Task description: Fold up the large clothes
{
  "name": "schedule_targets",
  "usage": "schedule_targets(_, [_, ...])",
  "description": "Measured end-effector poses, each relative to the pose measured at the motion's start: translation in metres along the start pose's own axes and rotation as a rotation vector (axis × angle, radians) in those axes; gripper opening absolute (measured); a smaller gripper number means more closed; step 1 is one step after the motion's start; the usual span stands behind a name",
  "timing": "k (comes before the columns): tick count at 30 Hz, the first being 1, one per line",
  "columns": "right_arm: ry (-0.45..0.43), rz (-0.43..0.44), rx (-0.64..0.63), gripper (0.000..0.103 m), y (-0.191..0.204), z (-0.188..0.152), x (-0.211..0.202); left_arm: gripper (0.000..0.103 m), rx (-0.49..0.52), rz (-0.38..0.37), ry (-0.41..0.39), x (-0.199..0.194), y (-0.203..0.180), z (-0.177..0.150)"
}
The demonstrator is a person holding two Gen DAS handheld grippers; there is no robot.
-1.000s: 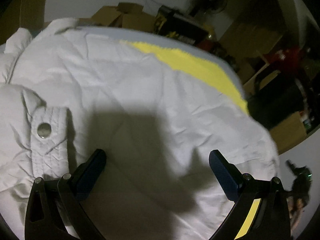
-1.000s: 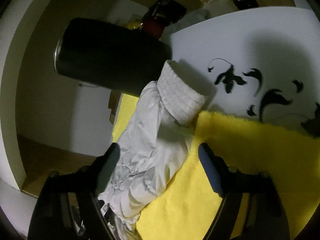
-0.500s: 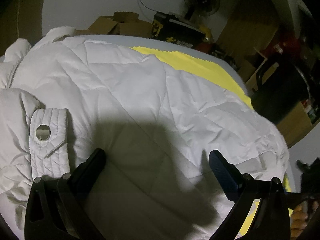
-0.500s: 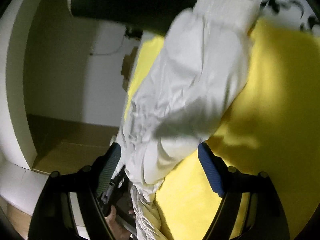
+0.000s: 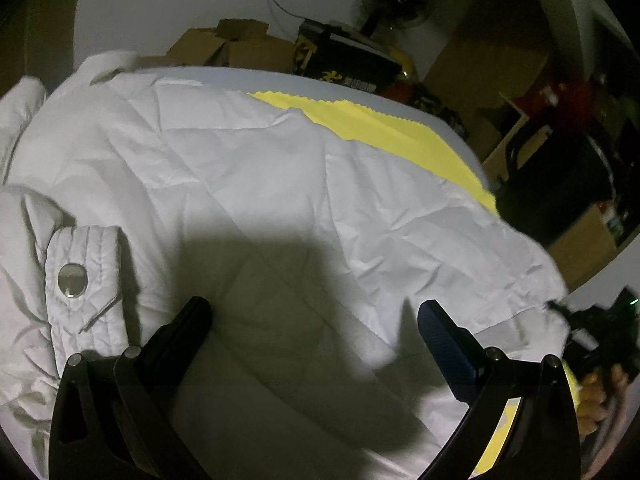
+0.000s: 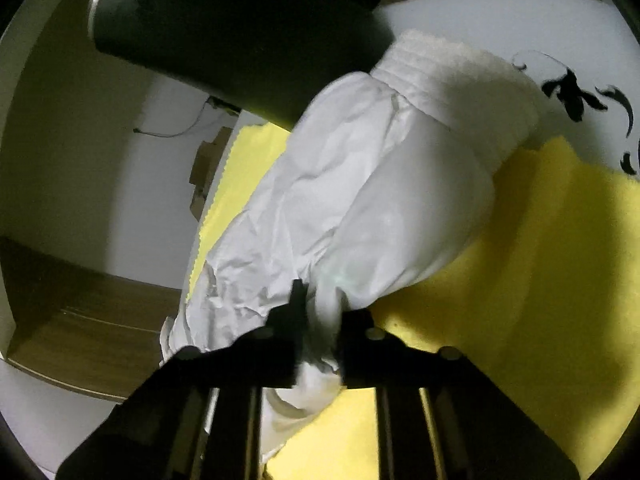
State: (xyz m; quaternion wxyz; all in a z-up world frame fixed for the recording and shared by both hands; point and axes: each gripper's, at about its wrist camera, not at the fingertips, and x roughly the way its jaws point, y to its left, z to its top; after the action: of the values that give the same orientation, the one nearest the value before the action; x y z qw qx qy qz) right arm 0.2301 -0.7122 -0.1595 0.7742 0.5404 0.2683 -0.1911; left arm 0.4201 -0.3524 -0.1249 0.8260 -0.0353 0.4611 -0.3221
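Jacket: white, spread flat over a yellow cloth on the desk.
Sleeve: lies out to the side on the cloth, not yet folded in.
Right gripper: jaws clenched on the sleeve.
Left gripper: jaws released, above the jacket body, holding nothing.
Progress: early; no fold visible, sleeves and body left.

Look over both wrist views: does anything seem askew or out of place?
Only mildly. The white jacket's sleeve lies crumpled and slanted across the yellow cloth, its cuff off the cloth, pinched by the right gripper. Nothing looks spilled or damaged.
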Motion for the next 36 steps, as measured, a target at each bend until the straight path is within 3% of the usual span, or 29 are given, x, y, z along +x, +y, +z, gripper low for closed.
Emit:
schedule_targets(2, [-0.046, 0.016, -0.023, 0.009, 0.010, -0.002, -0.011, 0.103, -0.003, -0.007, 0.003, 0.000, 0.000, 0.002])
schedule_targets(6, [-0.135, 0.089, -0.087, 0.008, 0.041, -0.003, -0.041, 0.103, -0.100, -0.125, 0.004, -0.031, 0.013, 0.007])
schedule_targets(10, [-0.189, 0.138, -0.209, 0.007, 0.095, -0.011, -0.063, 0.103, -0.130, -0.238, -0.159, -0.122, 0.027, 0.001])
schedule_targets(13, [-0.206, 0.179, -0.331, 0.007, 0.150, -0.032, -0.074, 0.103, -0.105, -0.242, -0.267, -0.192, 0.047, -0.014])
schedule_targets(17, [-0.218, 0.194, -0.554, 0.007, 0.239, -0.088, -0.077, 0.103, -0.161, -0.199, -0.364, -0.267, 0.107, -0.053])
schedule_targets(20, [-0.184, 0.157, -0.738, 0.007, 0.300, -0.153, -0.060, 0.103, -0.282, -0.153, -0.416, -0.308, 0.166, -0.093])
schedule_targets(23, [-0.060, 0.125, -0.916, 0.006, 0.341, -0.234, -0.014, 0.103, -0.416, -0.127, -0.458, -0.338, 0.223, -0.138])
schedule_targets(25, [0.014, 0.106, -1.007, 0.006, 0.348, -0.281, 0.015, 0.103, -0.498, -0.110, -0.472, -0.347, 0.252, -0.164])
schedule_targets(26, [0.091, 0.071, -1.087, 0.007, 0.345, -0.318, 0.040, 0.103, -0.544, -0.103, -0.472, -0.351, 0.268, -0.178])
schedule_targets(27, [0.140, 0.043, -1.121, 0.010, 0.339, -0.339, 0.052, 0.103, -0.584, -0.098, -0.471, -0.352, 0.281, -0.192])
schedule_targets(29, [0.293, -0.017, -1.176, 0.038, 0.314, -0.382, 0.093, 0.103, -0.636, -0.094, -0.461, -0.355, 0.300, -0.214])
schedule_targets(30, [0.375, 0.002, -1.183, 0.067, 0.300, -0.396, 0.104, 0.103, -0.660, -0.097, -0.447, -0.352, 0.310, -0.223])
schedule_targets(31, [0.420, 0.016, -1.186, 0.070, 0.289, -0.405, 0.111, 0.103, -0.672, -0.099, -0.438, -0.351, 0.313, -0.234])
schedule_targets(33, [0.381, 0.047, -1.195, 0.070, 0.283, -0.406, 0.099, 0.103, -0.691, -0.107, -0.434, -0.346, 0.319, -0.242])
schedule_targets(36, [0.330, 0.160, -1.104, 0.070, 0.289, -0.373, 0.062, 0.103, -0.678, -0.122, -0.450, -0.342, 0.318, -0.245])
